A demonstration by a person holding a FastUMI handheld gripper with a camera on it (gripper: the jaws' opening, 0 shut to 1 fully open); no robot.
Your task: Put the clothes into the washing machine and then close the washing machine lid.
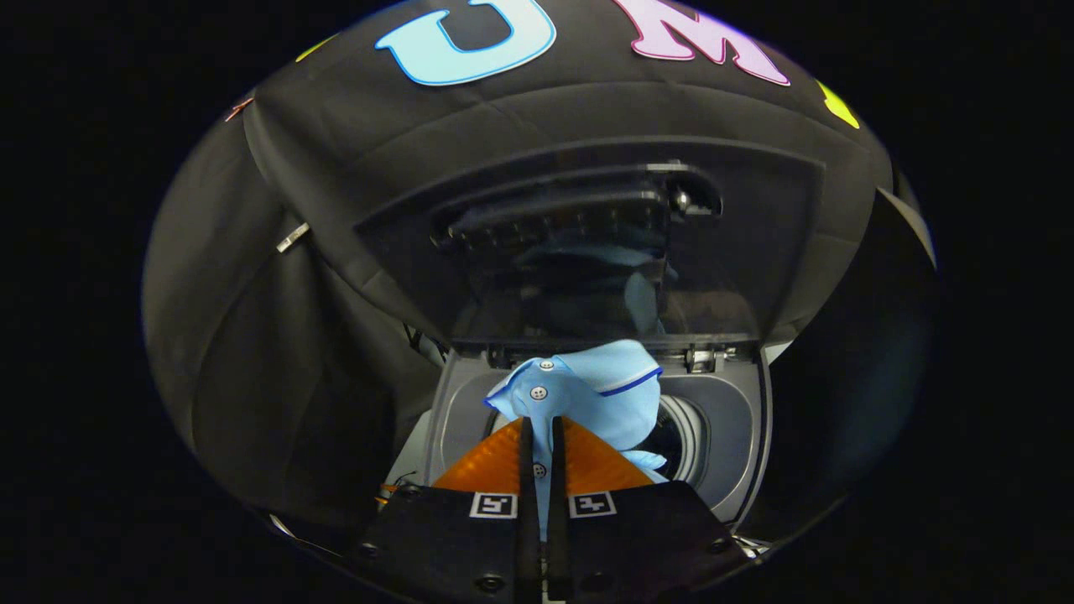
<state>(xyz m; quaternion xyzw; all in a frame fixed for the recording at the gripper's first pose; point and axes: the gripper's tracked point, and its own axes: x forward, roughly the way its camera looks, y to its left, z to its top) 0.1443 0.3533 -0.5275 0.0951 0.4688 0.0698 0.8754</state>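
A light blue shirt (591,390) with white buttons and a dark blue collar stripe is pinched between my gripper's (542,428) two fingers, which are shut on its button placket. The cloth bunches up just ahead of the fingertips and hangs over the round drum opening (684,436) of the grey top-loading washing machine (730,436). The machine's dark glass lid (587,260) stands raised behind the opening and mirrors the blue shirt faintly.
Black booth cloth (277,352) surrounds the machine on the left, right and behind. The lid hinge (701,359) sits at the back rim of the tub, just past the shirt.
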